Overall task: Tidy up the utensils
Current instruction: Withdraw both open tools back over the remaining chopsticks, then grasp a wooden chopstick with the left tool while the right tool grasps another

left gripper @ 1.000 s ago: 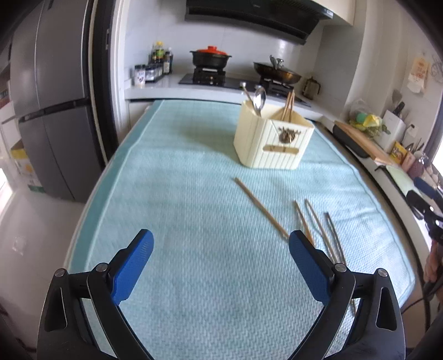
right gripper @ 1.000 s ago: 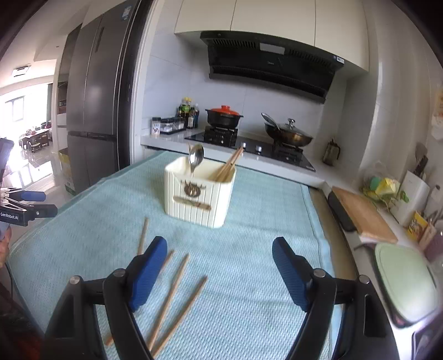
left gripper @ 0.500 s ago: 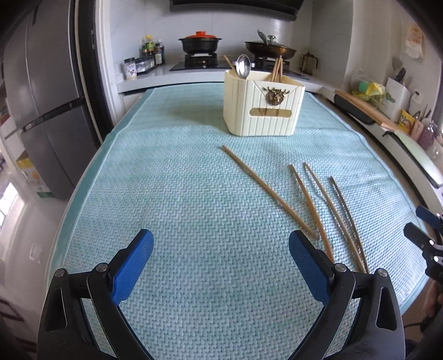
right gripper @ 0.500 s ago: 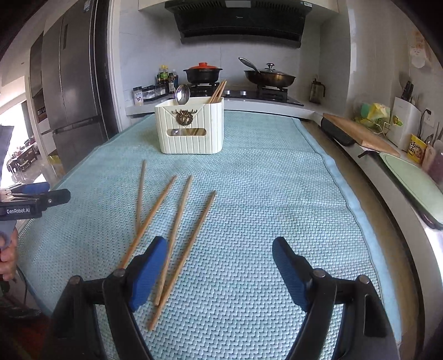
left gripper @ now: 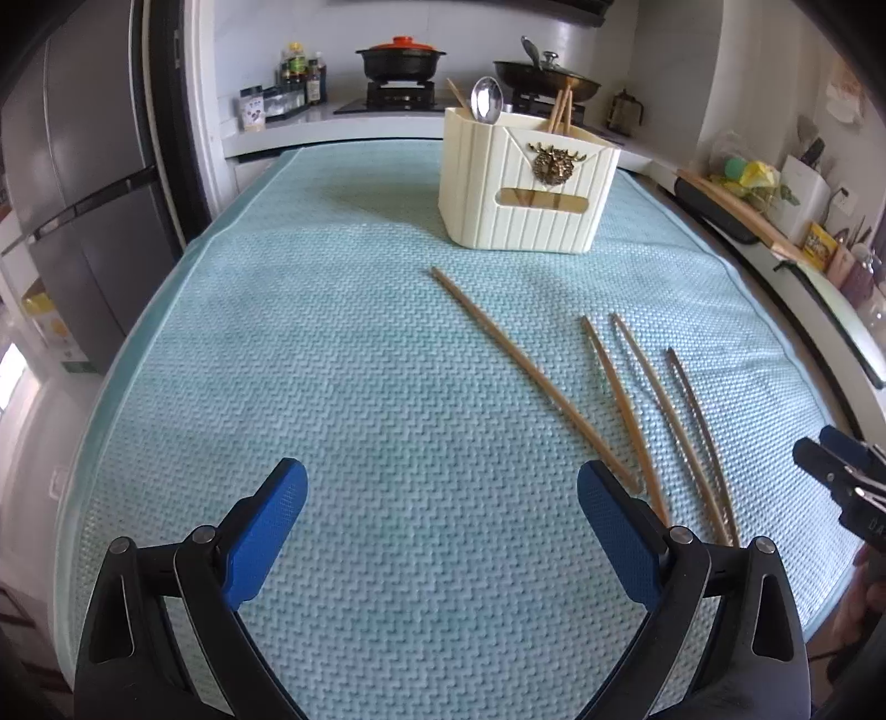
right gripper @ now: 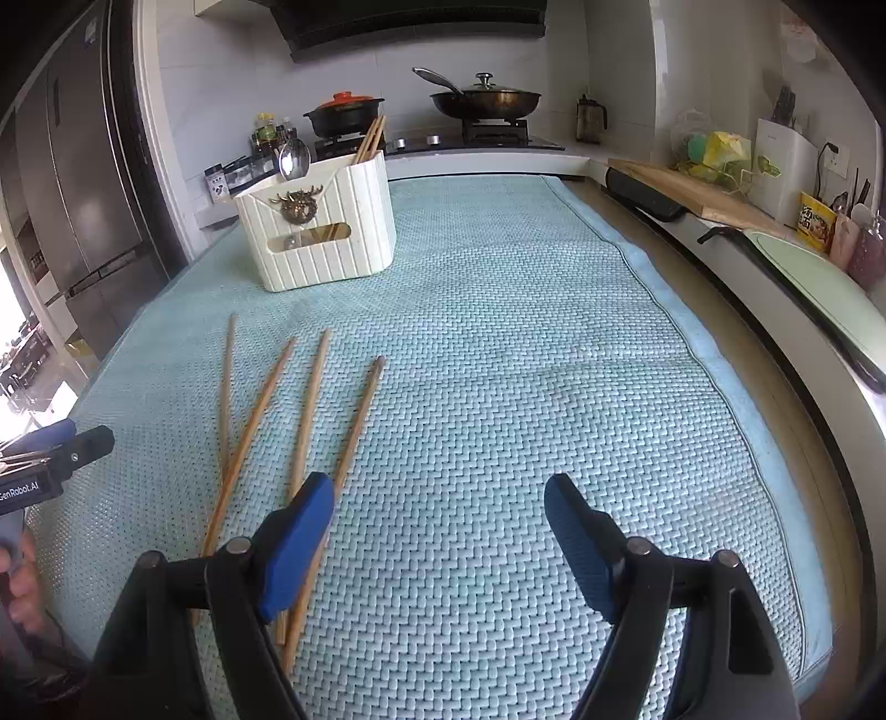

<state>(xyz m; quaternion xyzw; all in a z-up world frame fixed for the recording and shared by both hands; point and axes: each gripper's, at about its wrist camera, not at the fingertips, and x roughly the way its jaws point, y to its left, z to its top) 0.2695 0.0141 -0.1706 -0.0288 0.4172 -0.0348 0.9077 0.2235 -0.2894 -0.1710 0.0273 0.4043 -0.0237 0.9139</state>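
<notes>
Chopsticks (right gripper: 310,410) lie loose on the bench mat, left of the right gripper (right gripper: 440,512), right of the left gripper (left gripper: 443,498); both jaws released, empty. Holder (left gripper: 526,183) stands beyond.

Grey fridge (left gripper: 72,183), red-lidded pot (left gripper: 401,54), lidded wok (right gripper: 486,99), cutting board (right gripper: 692,194)
</notes>
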